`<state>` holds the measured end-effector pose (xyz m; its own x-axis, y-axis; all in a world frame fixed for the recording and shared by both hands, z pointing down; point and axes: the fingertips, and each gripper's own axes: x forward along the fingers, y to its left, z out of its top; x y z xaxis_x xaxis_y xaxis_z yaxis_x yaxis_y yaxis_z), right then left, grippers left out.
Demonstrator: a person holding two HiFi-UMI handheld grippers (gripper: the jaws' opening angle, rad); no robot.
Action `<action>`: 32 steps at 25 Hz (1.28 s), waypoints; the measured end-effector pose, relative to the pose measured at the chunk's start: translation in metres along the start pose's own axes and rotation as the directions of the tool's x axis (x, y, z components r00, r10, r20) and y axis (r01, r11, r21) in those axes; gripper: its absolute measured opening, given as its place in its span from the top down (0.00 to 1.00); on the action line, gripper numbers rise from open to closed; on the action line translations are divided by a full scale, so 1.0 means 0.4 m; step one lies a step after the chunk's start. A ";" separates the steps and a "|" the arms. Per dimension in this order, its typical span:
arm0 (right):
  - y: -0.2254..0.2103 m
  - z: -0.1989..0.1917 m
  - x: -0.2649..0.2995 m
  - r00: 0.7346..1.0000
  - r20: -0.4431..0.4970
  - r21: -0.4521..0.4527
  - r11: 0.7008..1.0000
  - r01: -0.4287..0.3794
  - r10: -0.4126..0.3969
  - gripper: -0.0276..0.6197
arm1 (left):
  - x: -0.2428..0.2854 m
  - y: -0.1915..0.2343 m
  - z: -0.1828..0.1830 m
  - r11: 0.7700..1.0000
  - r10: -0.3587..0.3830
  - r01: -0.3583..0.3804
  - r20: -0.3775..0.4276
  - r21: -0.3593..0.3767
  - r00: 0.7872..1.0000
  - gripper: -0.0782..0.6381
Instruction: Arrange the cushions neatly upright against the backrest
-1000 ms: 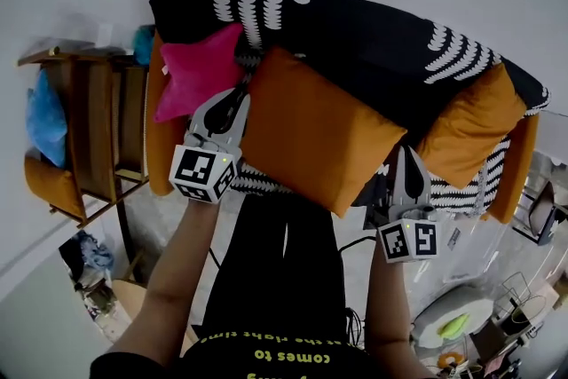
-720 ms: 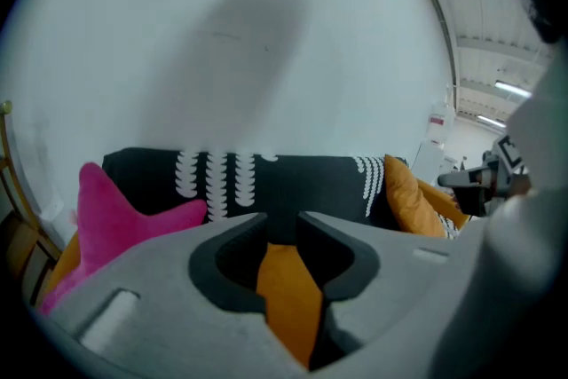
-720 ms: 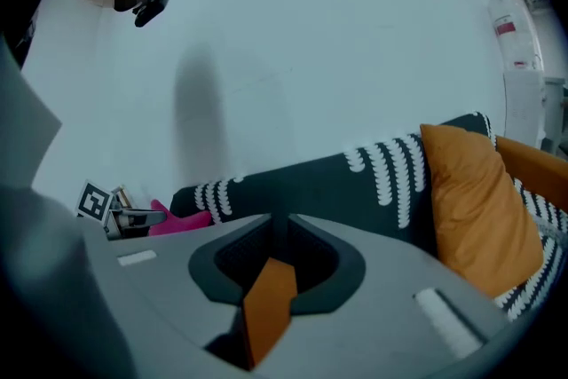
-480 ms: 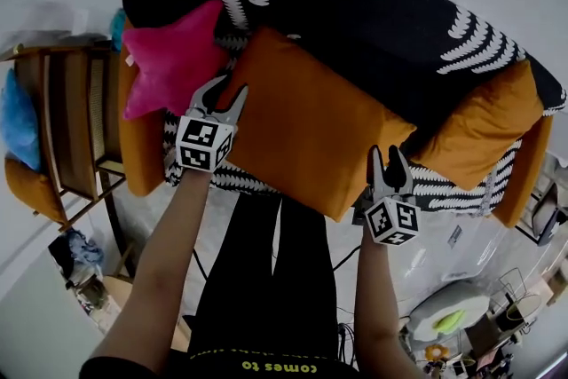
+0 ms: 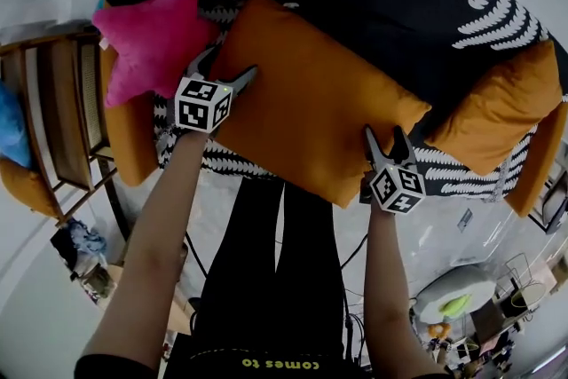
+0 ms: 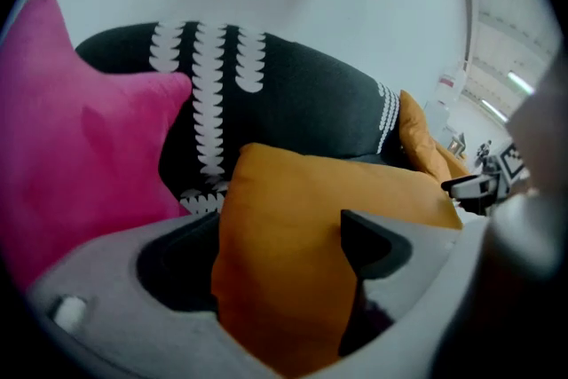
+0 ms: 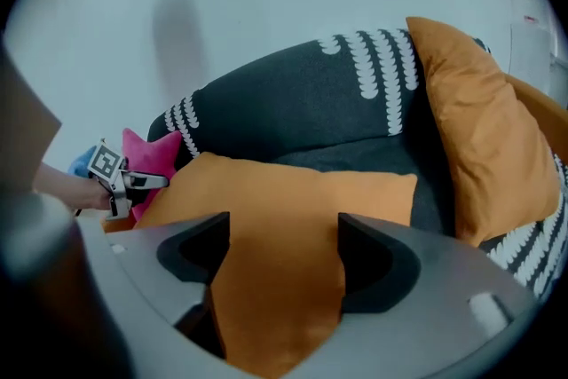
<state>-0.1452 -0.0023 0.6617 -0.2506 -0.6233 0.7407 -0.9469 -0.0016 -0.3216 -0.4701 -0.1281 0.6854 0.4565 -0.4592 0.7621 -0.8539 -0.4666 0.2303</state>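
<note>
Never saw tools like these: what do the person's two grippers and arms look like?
The left gripper and right gripper are light grey, with two pointed, dark-padded jaws and a white cube of black square markers. The arms are bare below a black top with yellow lettering. Both pairs of jaws have just been opening, with the cushion between them.

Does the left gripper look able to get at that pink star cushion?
Probably yes. The left gripper has just been opening its jaws, with a corner of the orange cushion between them. The pink star cushion sits right beside it, nothing in between; it need only slip off the orange one.
</note>
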 end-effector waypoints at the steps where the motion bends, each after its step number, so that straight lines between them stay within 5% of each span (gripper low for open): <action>1: 0.004 -0.014 0.012 1.000 -0.005 -0.010 1.000 -0.012 0.012 0.34 | 0.014 0.004 -0.015 1.000 -0.009 0.009 -0.010 -0.014 1.000 0.27; 4: 0.019 -0.036 0.039 1.000 0.001 -0.089 0.996 -0.011 0.011 0.25 | 0.045 0.007 -0.037 0.999 -0.025 0.025 0.000 -0.030 1.000 0.26; 13: 0.015 -0.044 0.055 0.999 -0.015 -0.124 0.992 0.040 -0.042 0.26 | 0.057 0.007 -0.041 0.998 -0.037 0.037 0.002 -0.051 0.999 0.29; 17: 0.024 -0.044 0.057 0.997 -0.069 -0.104 0.994 0.033 -0.040 0.40 | 0.054 0.004 -0.041 0.995 -0.065 0.062 -0.041 -0.079 0.997 0.34; 24: -0.004 -0.033 0.023 0.994 -0.042 -0.066 0.993 0.096 -0.099 0.80 | 0.034 -0.012 -0.042 0.998 -0.041 0.037 -0.090 -0.047 0.995 0.53; 32: 0.001 -0.024 -0.001 0.997 -0.032 0.041 0.996 0.076 -0.074 0.93 | -0.023 -0.037 -0.029 0.999 0.031 -0.030 -0.049 0.018 0.998 0.72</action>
<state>-0.1474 0.0056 0.6668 -0.1859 -0.5957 0.7814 -0.9539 -0.0811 -0.2888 -0.4645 -0.1084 0.6819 0.4174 -0.4357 0.7975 -0.8623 -0.4667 0.1964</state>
